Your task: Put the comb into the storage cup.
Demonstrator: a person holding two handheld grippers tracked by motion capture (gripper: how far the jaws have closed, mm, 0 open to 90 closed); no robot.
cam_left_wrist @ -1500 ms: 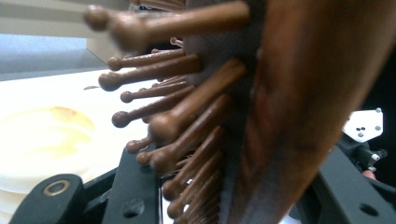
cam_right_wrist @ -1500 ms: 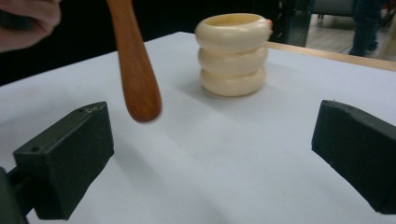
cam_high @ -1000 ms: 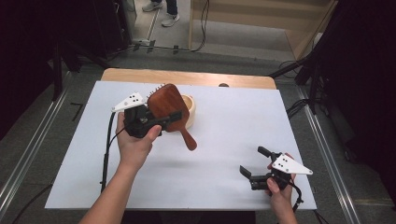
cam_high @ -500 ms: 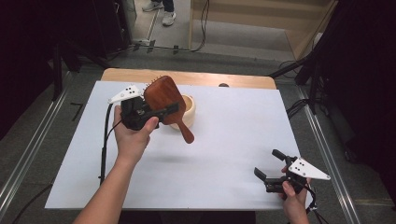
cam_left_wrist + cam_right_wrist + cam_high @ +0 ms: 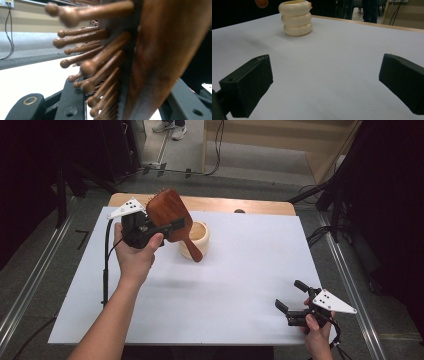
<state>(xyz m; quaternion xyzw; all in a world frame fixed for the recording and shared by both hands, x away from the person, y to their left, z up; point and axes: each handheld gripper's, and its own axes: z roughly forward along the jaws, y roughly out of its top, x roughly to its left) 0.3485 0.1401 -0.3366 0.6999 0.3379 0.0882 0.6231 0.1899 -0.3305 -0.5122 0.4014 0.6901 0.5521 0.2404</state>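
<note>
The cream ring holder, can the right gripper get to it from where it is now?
Probably yes. The right gripper is open and empty, and only bare white table lies between it and the cream ring holder.

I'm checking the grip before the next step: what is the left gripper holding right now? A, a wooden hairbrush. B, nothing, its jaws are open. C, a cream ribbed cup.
A: the left gripper is clamped on the wooden hairbrush, lifted above the table.
</note>
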